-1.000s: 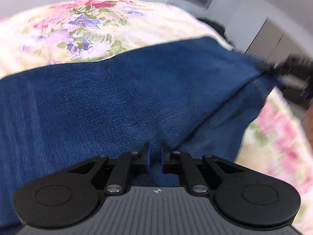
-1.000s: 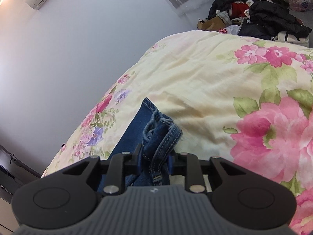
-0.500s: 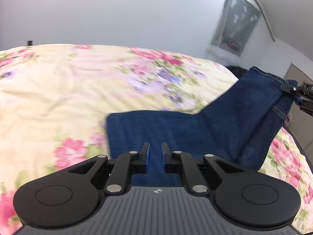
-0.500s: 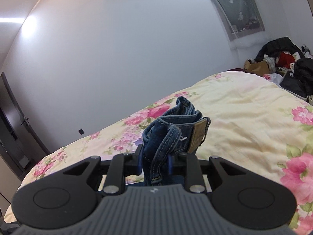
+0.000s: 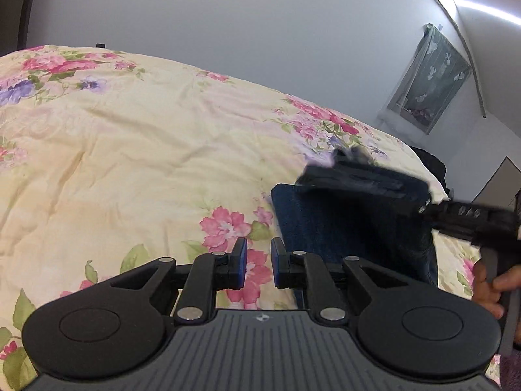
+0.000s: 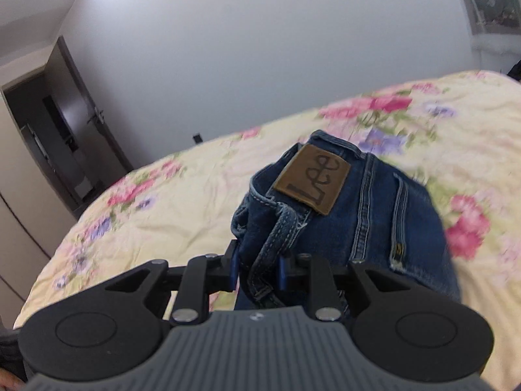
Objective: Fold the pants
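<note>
White-walled bedroom (image 5: 260, 32), floral quilt (image 5: 130, 150) beneath me. My left gripper (image 5: 259, 267) has just been opening, nothing between. My right gripper (image 6: 257, 268) clamps the jeans (image 6: 358, 208) waistband above the quilt.

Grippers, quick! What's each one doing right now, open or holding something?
Left gripper: jaws have just been opening, nothing between them, only the floral bedspread beyond.
Right gripper: jaws closed on the waistband of the jeans.

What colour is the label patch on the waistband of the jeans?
Brown, with dark lettering. The patch on the blue jeans shows best in the right wrist view.
</note>
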{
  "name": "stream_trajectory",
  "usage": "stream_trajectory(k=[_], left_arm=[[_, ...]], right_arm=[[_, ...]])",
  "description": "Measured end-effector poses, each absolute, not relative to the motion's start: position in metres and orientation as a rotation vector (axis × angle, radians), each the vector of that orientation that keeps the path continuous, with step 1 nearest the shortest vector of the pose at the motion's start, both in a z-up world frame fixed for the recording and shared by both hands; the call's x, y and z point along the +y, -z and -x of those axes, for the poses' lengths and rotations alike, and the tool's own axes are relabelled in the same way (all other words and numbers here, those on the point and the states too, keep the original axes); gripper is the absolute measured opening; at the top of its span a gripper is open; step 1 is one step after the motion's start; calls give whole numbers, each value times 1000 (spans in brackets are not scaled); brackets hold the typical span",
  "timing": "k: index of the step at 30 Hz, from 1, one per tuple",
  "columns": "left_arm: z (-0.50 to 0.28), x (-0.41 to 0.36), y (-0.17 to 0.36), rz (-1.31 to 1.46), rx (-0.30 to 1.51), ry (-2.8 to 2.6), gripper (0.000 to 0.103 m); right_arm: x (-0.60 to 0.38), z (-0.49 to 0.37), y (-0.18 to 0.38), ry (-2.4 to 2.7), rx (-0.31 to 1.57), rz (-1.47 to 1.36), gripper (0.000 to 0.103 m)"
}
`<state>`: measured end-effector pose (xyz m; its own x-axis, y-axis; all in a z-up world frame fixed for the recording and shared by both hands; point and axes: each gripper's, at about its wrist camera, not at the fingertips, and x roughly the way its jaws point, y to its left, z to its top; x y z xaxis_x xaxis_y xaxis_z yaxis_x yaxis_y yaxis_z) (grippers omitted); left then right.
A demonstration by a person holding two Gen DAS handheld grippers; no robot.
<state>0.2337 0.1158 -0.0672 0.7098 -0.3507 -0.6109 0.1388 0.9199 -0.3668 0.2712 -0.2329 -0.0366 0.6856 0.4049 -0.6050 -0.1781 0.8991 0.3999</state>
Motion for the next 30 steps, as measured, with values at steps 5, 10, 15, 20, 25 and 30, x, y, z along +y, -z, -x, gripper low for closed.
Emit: stream_trajectory(k=[5,10,15,20,25,30], left_arm=[[-233,132,79,329,762,285,17],[-241,131,88,378,802,329,24],[-253,120,81,434,793,381,35],[-277,103,77,465,787,423,47],[-322,86,96,613,813,460,47],[-376,72,123,736,844,458,47]], right_arm=[[-191,-272,98,-331,920,-208,18],[-185,-284,118,-358,1049,-146,26],[-188,-289,97,-385,1071,-183,40],[-220,-291,61,-376,1001,-221,45],[-264,-314,49,-256,920,-135,31],[-301,-341,65,-201,899,-95,17]])
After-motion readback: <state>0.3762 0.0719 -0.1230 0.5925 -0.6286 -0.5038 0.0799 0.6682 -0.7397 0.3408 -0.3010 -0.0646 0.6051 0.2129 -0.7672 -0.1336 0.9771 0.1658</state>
